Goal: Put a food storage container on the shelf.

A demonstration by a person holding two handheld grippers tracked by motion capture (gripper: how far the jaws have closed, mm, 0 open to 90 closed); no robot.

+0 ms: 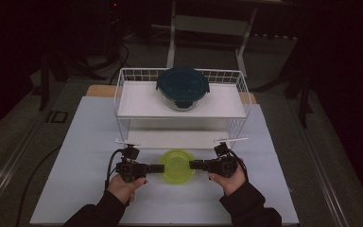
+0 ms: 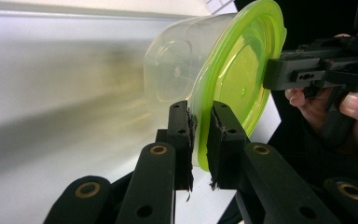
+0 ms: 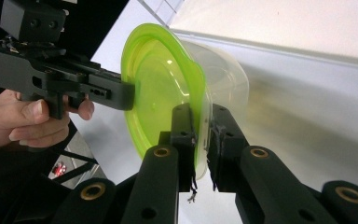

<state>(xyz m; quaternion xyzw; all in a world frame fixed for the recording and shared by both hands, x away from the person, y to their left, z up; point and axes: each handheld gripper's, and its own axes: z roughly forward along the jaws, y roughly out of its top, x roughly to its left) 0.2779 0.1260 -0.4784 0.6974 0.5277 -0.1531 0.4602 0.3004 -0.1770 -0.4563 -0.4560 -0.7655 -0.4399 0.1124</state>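
- As each clamped the rim, the left hand-held gripper (image 1: 159,168) at 9 o'clock and right hand-held gripper (image 1: 193,164) at 3 o'clock held the green-lidded container (image 1: 177,165).
- The container lay at 6 o'clock of the wire rack (image 1: 123,90), over the tabletop (image 1: 75,189).

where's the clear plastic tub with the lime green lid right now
In the high view the clear plastic tub with the lime green lid sits front centre, pinched at its rim between the left gripper and right gripper, just before the white wire rack.

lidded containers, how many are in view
2. The clear container with the lime-green lid is held between both grippers in front of the white wire rack. The glass container with the dark teal lid sits on the rack's top shelf. None seems hidden.
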